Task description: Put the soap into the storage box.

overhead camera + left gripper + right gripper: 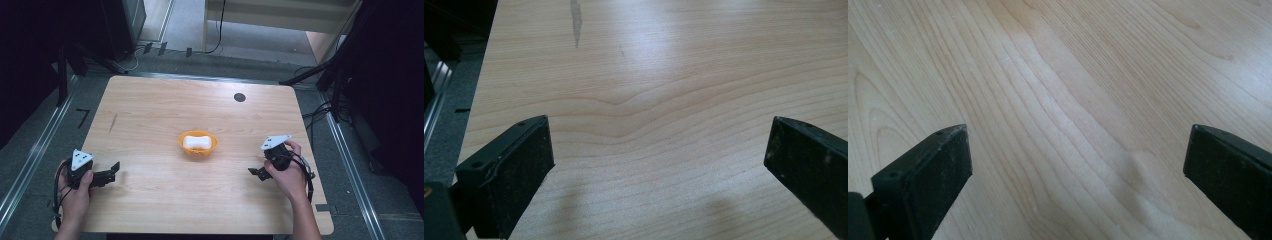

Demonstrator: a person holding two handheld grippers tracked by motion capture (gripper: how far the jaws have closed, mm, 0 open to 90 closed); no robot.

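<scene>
Both hands rested at the near desk [150,110] edge, left gripper [111,173] and right gripper [256,172] wide and empty, evidently staged well clear of the central orange bowl [198,145] holding white soap [196,142].

High view looks down on your whole table [150,110], both gripper views sit close, low over its wood, sharing only that tabletop.

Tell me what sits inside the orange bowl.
The orange bowl in the middle of the wooden table holds one white, peanut-shaped block, possibly soap. The block covers the bowl's bottom, so anything beneath it cannot be seen.
</scene>
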